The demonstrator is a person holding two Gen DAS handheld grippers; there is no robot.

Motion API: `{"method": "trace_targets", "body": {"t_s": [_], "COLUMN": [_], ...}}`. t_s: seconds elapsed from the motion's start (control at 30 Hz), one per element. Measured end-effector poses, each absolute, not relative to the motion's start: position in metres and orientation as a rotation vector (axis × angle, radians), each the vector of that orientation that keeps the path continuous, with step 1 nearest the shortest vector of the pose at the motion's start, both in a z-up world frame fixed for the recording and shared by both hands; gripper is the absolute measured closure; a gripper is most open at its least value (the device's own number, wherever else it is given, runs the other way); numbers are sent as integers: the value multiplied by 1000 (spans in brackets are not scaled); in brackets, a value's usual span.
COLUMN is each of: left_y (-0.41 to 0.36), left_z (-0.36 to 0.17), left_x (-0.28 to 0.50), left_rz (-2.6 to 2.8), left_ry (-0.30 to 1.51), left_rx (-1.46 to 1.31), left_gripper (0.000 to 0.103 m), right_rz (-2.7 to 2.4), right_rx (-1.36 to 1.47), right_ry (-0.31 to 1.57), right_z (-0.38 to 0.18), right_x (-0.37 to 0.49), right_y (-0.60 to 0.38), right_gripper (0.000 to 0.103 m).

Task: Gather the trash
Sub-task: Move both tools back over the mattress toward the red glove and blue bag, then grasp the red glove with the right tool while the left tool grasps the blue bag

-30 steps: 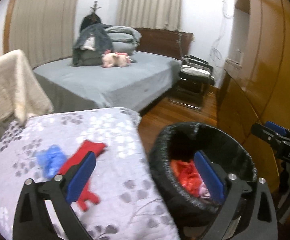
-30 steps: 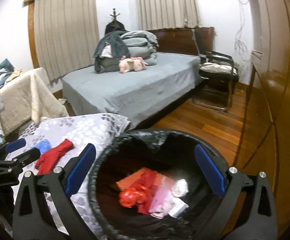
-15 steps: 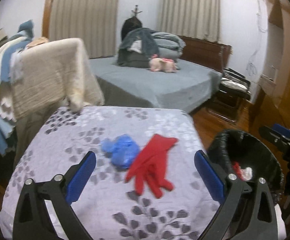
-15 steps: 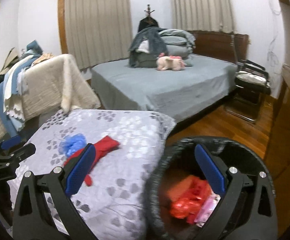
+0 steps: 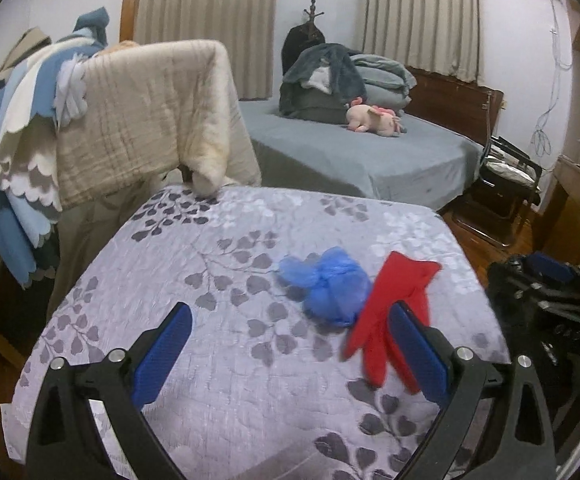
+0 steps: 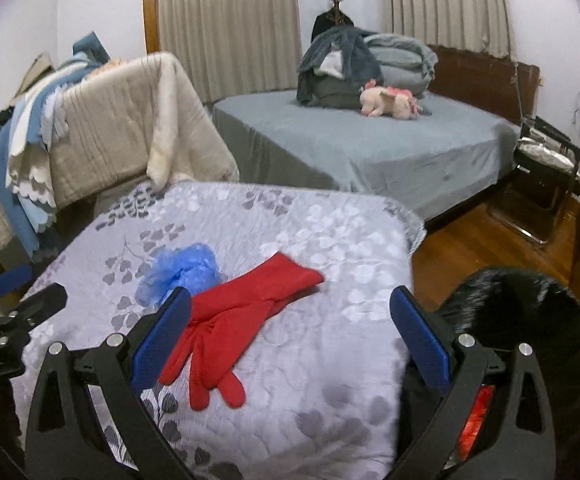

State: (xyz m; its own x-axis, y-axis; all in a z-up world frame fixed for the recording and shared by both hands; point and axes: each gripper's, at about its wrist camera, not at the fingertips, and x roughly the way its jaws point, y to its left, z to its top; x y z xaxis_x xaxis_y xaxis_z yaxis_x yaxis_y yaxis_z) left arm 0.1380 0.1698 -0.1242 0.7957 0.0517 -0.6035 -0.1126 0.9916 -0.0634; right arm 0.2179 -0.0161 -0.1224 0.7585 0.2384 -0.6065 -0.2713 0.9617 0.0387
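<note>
Both my claws hang level above the worktop [image 5: 226, 264], a quilted grey cover with a leaf print. My left claw [image 5: 290, 354] is spread wide and empty, its right blue pad over the red glove's fingers. My right claw [image 6: 290, 336] is also wide and empty, near the worktop's right edge. One black-lined trash bin [image 6: 530, 304] sits off that right edge, something red inside. One red fabric glove [image 6: 242, 312] lies flat toward the right edge. One crumpled blue plastic wad [image 5: 332, 286] touches the glove's left side.
</note>
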Motion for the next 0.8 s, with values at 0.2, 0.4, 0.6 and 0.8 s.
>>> {"method": "trace_targets", "body": {"t_s": [0.2,0.4,0.6,0.8], "left_y": [186,200,206,208], "left_z": [-140,-157,-166,-169], "left_x": [151,163,170,174], "left_rz": [98,105,108,109], "left_ry": [665,697,719,730], "left_rx": [-103,-108,-113,-124], "left_gripper": [6,6,6,6], "right_rz": [266,262,284,348], "right_rx": [-68,-78,-92,-79], "right_ry": [703,753,807,864], "right_z": [-151,-172,-187,-195], "right_x": [241,259,266,270], "right_y": [8,24,36,41], "right_gripper": [7,7,7,38]}}
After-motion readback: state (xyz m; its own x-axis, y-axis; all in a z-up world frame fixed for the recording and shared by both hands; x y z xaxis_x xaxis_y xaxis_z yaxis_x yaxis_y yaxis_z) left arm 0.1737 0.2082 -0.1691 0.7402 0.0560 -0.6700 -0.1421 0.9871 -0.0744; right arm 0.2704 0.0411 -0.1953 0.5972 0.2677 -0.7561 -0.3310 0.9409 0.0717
